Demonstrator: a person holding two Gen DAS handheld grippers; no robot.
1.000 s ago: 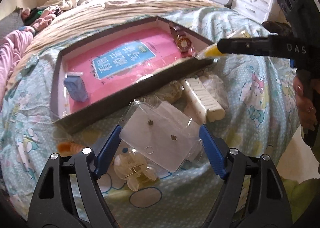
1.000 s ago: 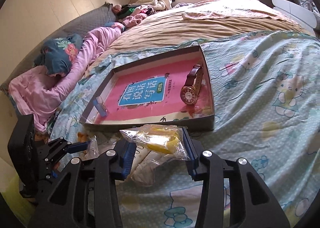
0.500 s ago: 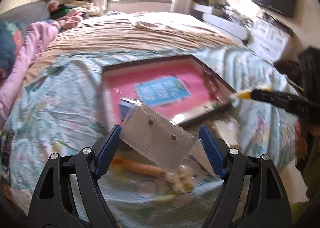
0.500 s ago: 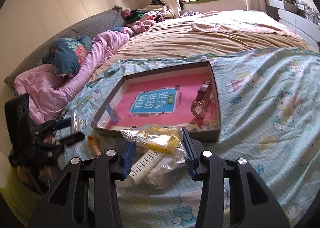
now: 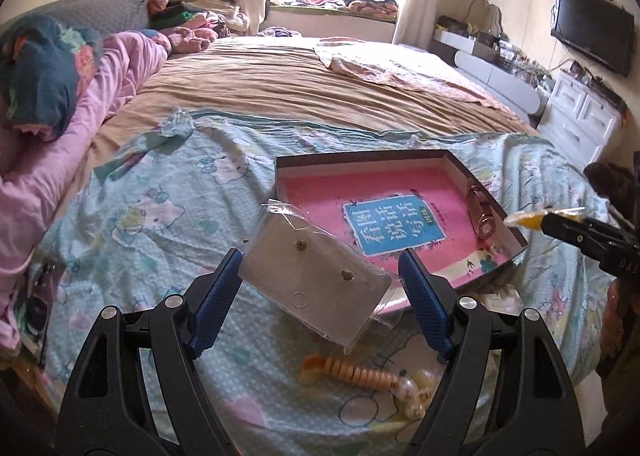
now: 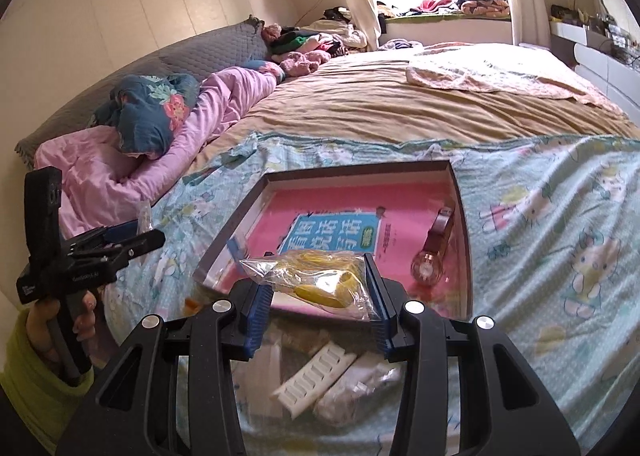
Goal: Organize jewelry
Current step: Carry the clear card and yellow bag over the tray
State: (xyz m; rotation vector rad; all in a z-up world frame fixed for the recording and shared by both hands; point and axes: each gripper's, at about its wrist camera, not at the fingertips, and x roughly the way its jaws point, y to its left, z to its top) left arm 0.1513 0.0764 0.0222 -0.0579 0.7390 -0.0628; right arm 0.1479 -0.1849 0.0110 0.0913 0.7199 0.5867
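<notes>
My left gripper (image 5: 320,280) is shut on a clear plastic pouch with small earrings (image 5: 316,284), held above the bed near the box's front left corner. My right gripper (image 6: 316,292) is shut on a clear bag with a yellow bracelet (image 6: 320,284), held over the front edge of the shallow box (image 6: 224,236). The box (image 5: 280,172) has a pink bottom with a blue label, and a rose-coloured watch (image 6: 436,244) lies at its right side; the watch also shows in the left wrist view (image 5: 482,216).
On the Hello Kitty blanket (image 5: 160,216) in front of the box lie an orange bead bracelet (image 5: 352,372), a pearl hair clip (image 5: 412,392), a white comb-like clip (image 6: 316,376) and small clear bags (image 6: 356,388). Pink bedding (image 6: 120,172) lies far left.
Both grippers have lifted and pulled back from the box with their bags. The left wrist view has swung left and up, so the box now sits to the right.
</notes>
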